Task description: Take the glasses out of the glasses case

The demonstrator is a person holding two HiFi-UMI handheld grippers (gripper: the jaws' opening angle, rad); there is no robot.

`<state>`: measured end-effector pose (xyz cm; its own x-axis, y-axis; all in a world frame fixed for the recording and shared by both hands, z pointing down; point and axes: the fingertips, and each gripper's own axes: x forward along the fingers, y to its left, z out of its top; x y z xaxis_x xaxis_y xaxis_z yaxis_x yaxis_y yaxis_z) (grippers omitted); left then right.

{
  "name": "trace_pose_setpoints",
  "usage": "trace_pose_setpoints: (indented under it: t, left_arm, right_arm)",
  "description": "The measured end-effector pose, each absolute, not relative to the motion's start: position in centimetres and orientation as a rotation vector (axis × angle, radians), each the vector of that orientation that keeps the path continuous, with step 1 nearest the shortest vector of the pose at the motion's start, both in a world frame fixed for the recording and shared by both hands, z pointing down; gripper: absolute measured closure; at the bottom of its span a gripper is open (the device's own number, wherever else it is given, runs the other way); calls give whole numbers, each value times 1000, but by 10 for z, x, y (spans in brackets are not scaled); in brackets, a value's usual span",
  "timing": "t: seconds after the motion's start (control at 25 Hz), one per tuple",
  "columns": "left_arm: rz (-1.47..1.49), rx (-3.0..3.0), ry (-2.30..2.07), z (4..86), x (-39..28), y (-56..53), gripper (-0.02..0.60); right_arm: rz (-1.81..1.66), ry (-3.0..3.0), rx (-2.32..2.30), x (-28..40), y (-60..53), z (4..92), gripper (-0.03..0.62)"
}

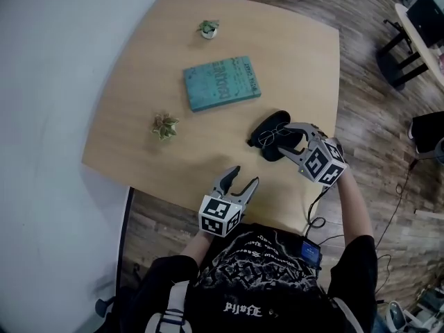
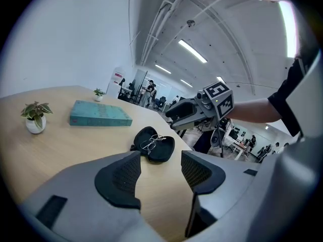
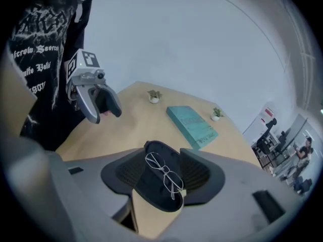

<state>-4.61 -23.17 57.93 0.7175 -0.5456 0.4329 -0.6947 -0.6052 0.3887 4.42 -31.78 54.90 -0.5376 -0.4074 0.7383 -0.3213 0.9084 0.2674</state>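
Lying open near the desk's right edge, the black glasses case holds the wire-framed glasses, flanked by the parted jaws of the right gripper. The left gripper hangs nearby, jaws released and empty. A teal book and two potted plants sit farther off.

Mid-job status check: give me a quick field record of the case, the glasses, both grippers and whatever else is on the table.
case: glasses case, open, lying on the table near its right edge
glasses: wire-framed glasses lying in the open case, not yet out
right gripper: right gripper, jaws apart, one on each side of the case and glasses, nothing gripped
left gripper: left gripper, jaws apart, empty, at the near table edge, apart from the case
other items: teal book, two potted plants, all apart from the case
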Motion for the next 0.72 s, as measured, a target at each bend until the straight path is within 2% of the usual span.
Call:
trace_pose_setpoints:
  t: [0.72]
  left_arm:
    - [410,2374,-826,592,-38,-240,325]
  right_arm:
    - [-262,-1861,21,45,-343,637,368]
